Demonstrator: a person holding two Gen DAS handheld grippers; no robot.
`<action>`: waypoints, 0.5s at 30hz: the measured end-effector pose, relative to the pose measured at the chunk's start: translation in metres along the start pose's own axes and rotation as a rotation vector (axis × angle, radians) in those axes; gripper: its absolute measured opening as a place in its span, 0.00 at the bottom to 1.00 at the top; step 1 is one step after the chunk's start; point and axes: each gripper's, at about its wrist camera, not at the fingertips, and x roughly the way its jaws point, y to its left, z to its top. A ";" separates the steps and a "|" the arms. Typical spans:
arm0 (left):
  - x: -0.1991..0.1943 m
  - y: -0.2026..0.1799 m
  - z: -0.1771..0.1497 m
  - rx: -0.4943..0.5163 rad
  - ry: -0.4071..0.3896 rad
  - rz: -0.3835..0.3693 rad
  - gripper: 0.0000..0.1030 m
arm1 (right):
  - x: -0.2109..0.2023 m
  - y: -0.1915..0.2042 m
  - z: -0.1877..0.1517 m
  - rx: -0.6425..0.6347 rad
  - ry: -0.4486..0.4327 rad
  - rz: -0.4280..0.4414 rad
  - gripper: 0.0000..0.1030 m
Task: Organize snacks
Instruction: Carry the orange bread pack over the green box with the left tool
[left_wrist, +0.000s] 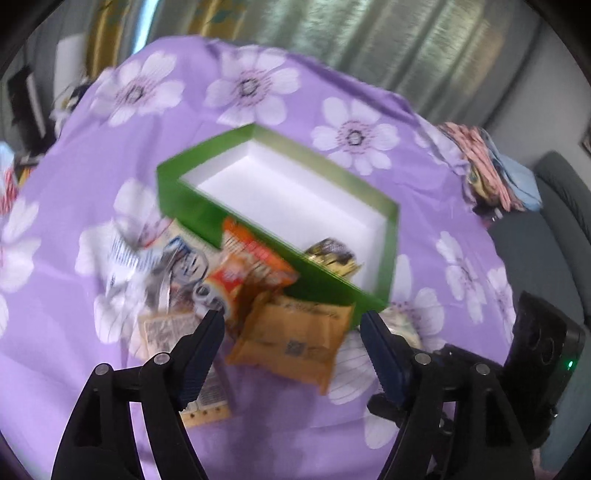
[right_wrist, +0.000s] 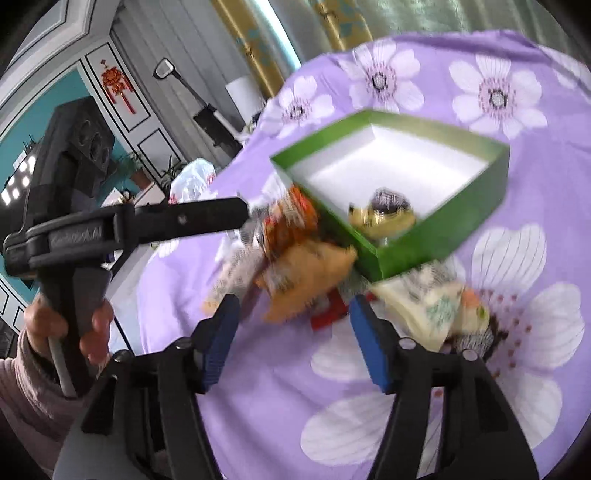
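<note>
A green box (left_wrist: 192, 206) with a white inside stands on the purple flowered cloth; it also shows in the right wrist view (right_wrist: 436, 247). One gold and dark packet (left_wrist: 332, 256) lies in its near corner, also seen in the right wrist view (right_wrist: 384, 214). Several snack packets lie heaped in front of the box: a tan packet (left_wrist: 295, 339), an orange-red packet (left_wrist: 251, 266) and white-blue packets (left_wrist: 147, 258). My left gripper (left_wrist: 293, 319) is open and empty just above the tan packet. My right gripper (right_wrist: 293, 304) is open and empty over the tan packet (right_wrist: 306, 277). A cream packet (right_wrist: 424, 302) lies to its right.
The left gripper's body (right_wrist: 129, 225) and the hand that holds it reach in from the left of the right wrist view. The right gripper's body (left_wrist: 543, 354) shows at the right of the left wrist view. Folded cloths (left_wrist: 487, 166) lie at the table's far right edge.
</note>
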 end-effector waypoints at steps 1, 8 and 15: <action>0.004 0.003 -0.001 -0.002 0.001 -0.006 0.74 | 0.005 0.000 -0.002 0.001 0.012 -0.006 0.65; 0.044 0.012 -0.010 -0.001 0.055 -0.039 0.75 | 0.031 0.022 -0.002 -0.071 -0.009 -0.123 0.65; 0.057 0.025 -0.007 -0.057 0.094 -0.120 0.75 | 0.042 0.028 0.001 -0.155 -0.006 -0.219 0.63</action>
